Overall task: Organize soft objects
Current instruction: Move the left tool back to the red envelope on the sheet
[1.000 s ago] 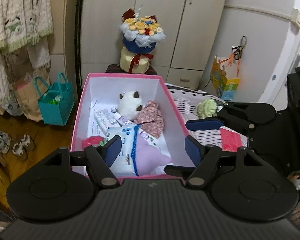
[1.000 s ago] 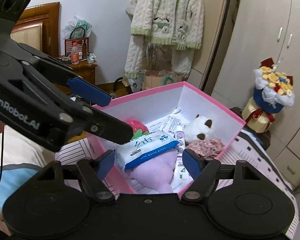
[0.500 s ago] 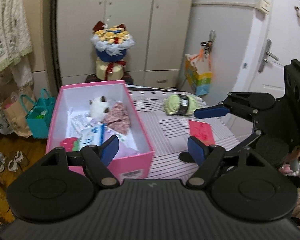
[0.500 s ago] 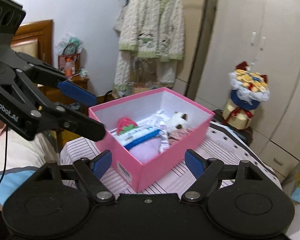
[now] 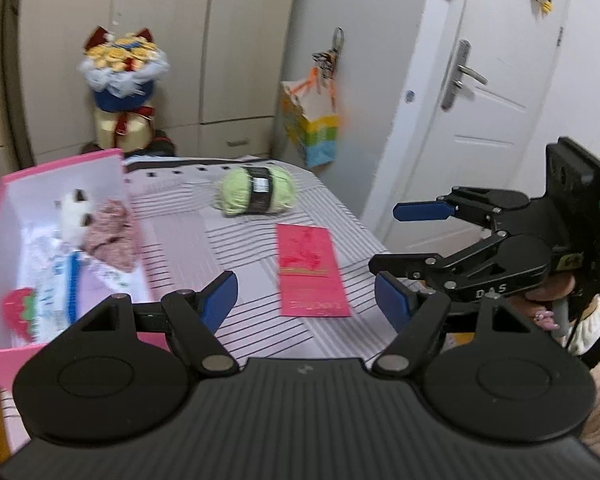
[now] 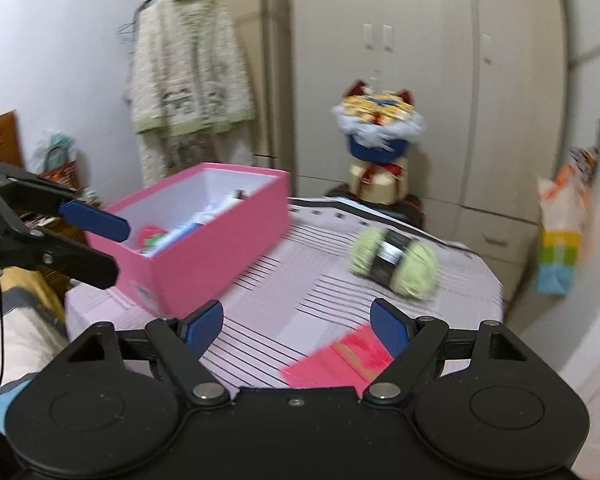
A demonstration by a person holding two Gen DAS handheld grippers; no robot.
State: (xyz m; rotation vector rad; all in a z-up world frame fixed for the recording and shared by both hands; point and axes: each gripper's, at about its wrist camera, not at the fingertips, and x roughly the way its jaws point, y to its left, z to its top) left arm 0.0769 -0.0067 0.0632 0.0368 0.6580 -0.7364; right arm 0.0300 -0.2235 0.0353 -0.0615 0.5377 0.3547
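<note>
A pink box on the striped table holds a white plush, a floral fabric piece, a wipes pack and a strawberry toy. A green yarn ball lies on the table right of the box. A red envelope lies nearer. My left gripper is open and empty above the table. My right gripper is open and empty over the envelope's near end; it also shows in the left wrist view.
The striped table ends at the right near a white door. A flower bouquet stands behind the table by the wardrobe. A colourful paper bag hangs on the wall. A cardigan hangs at the left.
Both grippers have swung right, away from the box. The box has shifted to the left of both views, and the yarn ball and red envelope now lie ahead.
</note>
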